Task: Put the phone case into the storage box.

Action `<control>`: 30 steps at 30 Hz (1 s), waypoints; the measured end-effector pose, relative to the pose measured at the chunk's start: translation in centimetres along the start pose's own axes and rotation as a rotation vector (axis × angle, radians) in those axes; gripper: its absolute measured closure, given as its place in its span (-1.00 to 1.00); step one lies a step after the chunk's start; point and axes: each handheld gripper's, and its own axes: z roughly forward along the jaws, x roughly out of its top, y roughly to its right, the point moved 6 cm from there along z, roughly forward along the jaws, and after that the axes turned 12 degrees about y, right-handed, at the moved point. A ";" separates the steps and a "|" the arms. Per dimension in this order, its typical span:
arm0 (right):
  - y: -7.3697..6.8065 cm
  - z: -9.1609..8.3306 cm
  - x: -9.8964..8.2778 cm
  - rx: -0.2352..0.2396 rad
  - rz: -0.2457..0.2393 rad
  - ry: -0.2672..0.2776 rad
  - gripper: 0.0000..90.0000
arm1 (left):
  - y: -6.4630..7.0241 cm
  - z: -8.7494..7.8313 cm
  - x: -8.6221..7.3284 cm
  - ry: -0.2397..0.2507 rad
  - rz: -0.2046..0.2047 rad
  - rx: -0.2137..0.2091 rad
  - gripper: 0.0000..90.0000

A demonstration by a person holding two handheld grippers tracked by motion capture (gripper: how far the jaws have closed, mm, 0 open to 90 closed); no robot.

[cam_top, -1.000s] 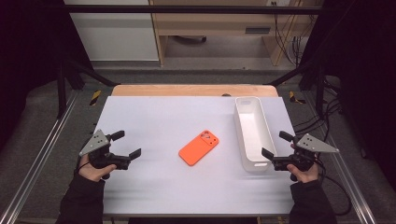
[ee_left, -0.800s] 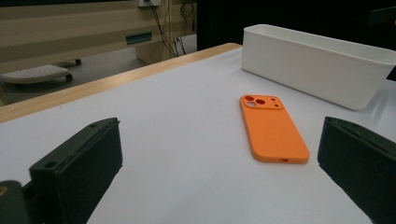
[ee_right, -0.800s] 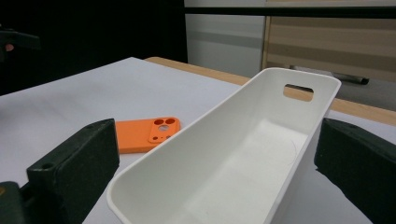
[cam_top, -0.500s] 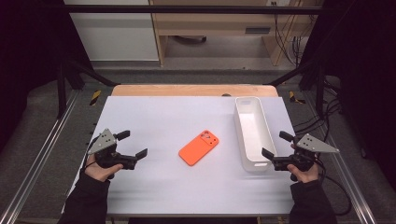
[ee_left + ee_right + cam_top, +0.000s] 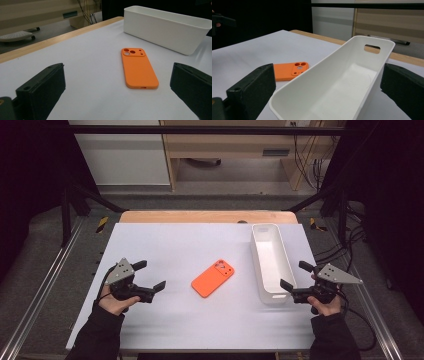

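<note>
Count on the table: one orange phone case, one white bin, two grippers. Phone case lies flat near the table's middle, camera cutouts toward the bin, well apart from both grippers and just left of the bin without touching it. Left gripper held low over the table's left part, jaws released and spread wide, pointing toward the case; in the left gripper view the case sits between the two jaws, farther off. Right gripper held at the bin's near end, jaws released, one on each side of the bin in the right gripper view. Both forearms cut off by the bottom edge. Bin interior empty.
</note>
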 end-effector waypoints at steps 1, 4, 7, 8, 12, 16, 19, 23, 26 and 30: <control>0.0 0.0 0.0 0.000 0.000 0.000 -0.99 | 0.1 0.1 0.0 -0.001 -0.002 0.002 -1.00; 0.0 0.0 0.0 0.001 -0.005 0.001 -0.99 | 0.3 0.4 0.0 -0.009 0.000 0.003 -1.00; 0.0 0.0 0.0 0.004 -0.005 0.003 -0.99 | 0.7 0.7 0.0 -0.018 0.004 -0.003 -1.00; 0.0 0.0 0.0 0.004 -0.005 0.001 -0.99 | 0.8 0.8 0.0 -0.021 0.007 -0.002 -1.00; 0.0 0.0 0.0 0.004 -0.005 -0.001 -0.99 | 1.2 1.2 0.1 -0.026 0.012 -0.009 -1.00; 0.0 0.0 0.0 0.003 -0.007 -0.002 -0.99 | 1.5 1.4 0.3 -0.030 0.013 -0.013 -1.00; 0.0 0.0 0.0 0.004 -0.005 0.000 -0.99 | 1.7 1.6 0.6 -0.030 0.014 -0.013 -1.00; -0.1 0.0 0.0 0.003 -0.006 -0.005 -0.99 | 1.9 2.0 0.9 -0.031 0.017 -0.018 -1.00; 0.0 0.0 0.0 0.002 -0.007 -0.003 -0.99 | 2.1 2.3 1.1 -0.038 0.018 -0.020 -1.00; 0.0 -0.1 0.0 0.002 -0.005 -0.004 -0.99 | 2.3 2.7 1.3 -0.043 0.020 -0.025 -1.00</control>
